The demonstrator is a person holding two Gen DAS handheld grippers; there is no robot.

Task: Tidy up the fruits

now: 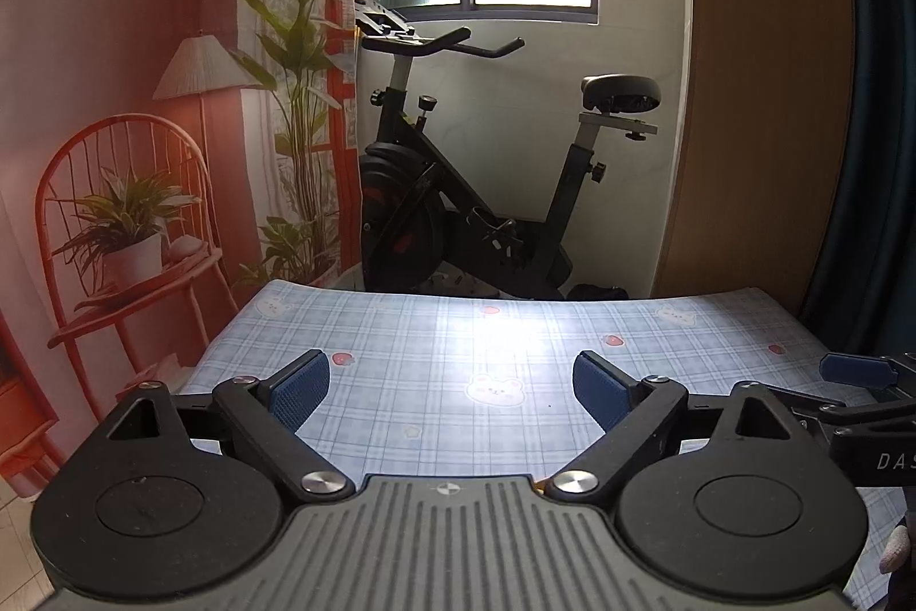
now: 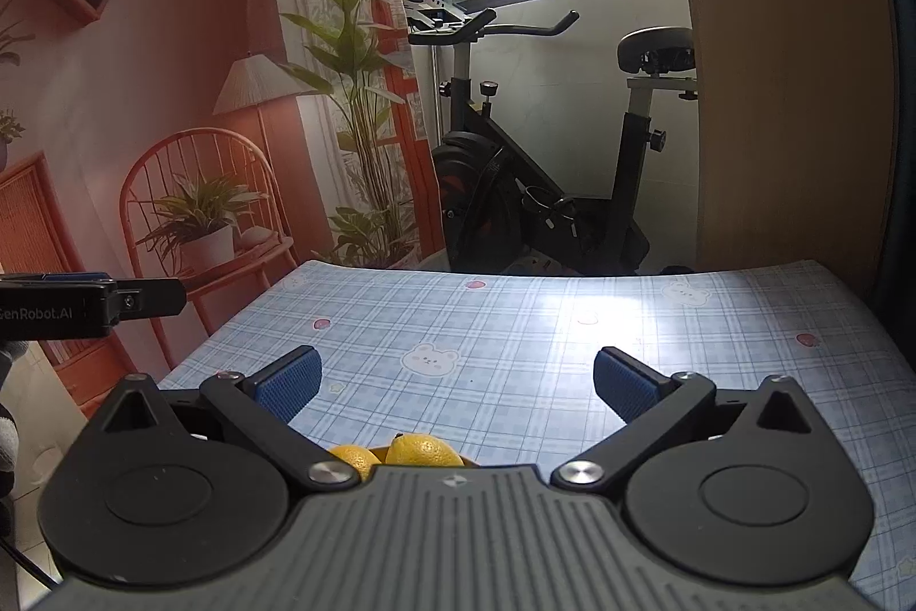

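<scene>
Both grippers hover level over the surface (image 1: 515, 324), a table under a blue plaid cloth, and both hold nothing. The left gripper (image 1: 452, 390) has its fingers wide apart; the right gripper (image 2: 455, 385) is spread just as wide.

The only fruit in sight is two lemons (image 2: 401, 450), tucked right under the right gripper's body, on the near side of its pads. Something yellow-brown lies at their edge, perhaps a tray or bowl; I cannot tell. In the left view no fruit shows at all.

The main risk, as I judge it, is the lemons' position. They sit behind the right gripper's fingertips, mostly hidden, so dropping straight down would press the housing onto them and roll them off. Round fruit on a smooth cloth rolls easily. The grippers are also near each other beside the lemons, so a sideways move could make them collide.
</scene>
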